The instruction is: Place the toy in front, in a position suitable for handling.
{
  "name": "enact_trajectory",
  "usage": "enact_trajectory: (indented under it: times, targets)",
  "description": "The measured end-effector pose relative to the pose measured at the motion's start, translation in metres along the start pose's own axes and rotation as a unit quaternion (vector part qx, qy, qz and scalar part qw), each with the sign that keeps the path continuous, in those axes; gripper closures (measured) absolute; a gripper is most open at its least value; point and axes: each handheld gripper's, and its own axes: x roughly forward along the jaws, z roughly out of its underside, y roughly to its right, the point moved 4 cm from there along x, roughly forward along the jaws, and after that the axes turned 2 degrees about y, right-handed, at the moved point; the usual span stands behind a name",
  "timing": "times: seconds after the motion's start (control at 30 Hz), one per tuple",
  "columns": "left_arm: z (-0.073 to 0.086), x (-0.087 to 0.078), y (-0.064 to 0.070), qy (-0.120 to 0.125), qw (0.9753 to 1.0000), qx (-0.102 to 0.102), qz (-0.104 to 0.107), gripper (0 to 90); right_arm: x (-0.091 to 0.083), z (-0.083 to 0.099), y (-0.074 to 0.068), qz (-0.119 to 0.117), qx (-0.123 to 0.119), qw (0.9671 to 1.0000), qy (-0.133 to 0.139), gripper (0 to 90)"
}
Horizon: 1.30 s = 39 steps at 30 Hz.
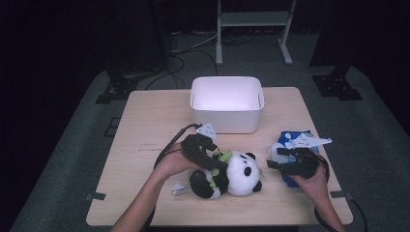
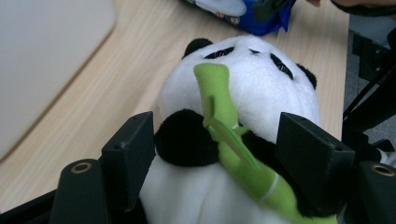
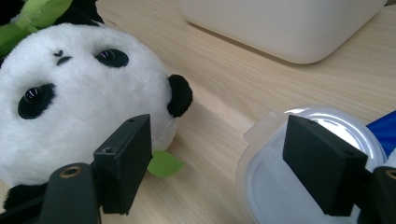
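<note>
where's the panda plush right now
In the high view the panda plush lies front-centre on the table, before the white bin, between the left hand-held gripper's open jaws.

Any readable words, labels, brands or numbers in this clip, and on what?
None can be read.
Blue packet: small print along its edge in the left gripper view, too blurred to read.
Plush panda, white bin, clear lid: no text visible.

both arms are bare to the elbow, no sleeves. the left hand-held gripper (image 1: 215, 155) is black, with blocky square jaws, brass-ringed screw holes behind them and a pale three-cornered plate on top. a black cable loops from it. the right hand-held gripper (image 1: 275, 163) looks the same.
</note>
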Motion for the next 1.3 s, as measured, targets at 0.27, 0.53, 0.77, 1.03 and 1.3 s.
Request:
enact_trajectory:
  times: [0.27, 0.53, 0.77, 1.03, 1.3]
  targets:
    - [0.012, -0.028, -0.003, 0.029, 0.9995, -0.006, -0.014, 19.8, 0.004, 0.000, -0.003, 0.002, -0.002, 1.0000, -0.007, 22.7]
    - [0.032, -0.052, -0.005, 0.065, 0.9973, -0.021, -0.025, 17.7, 0.004, 0.001, -0.004, 0.007, 0.002, 1.0000, -0.006, 22.7]
    - [0.055, -0.057, -0.005, 0.074, 0.9962, -0.036, -0.028, 16.2, 0.003, 0.001, -0.005, 0.010, 0.003, 0.9999, -0.004, 22.7]
    - [0.075, -0.057, -0.004, 0.082, 0.9949, -0.050, -0.031, 13.7, 0.003, 0.002, -0.006, 0.012, 0.007, 0.9999, 0.002, 22.8]
    - [0.092, -0.058, -0.003, 0.077, 0.9949, -0.050, -0.041, 11.0, 0.000, 0.001, -0.007, 0.016, 0.016, 0.9997, 0.014, 22.8]
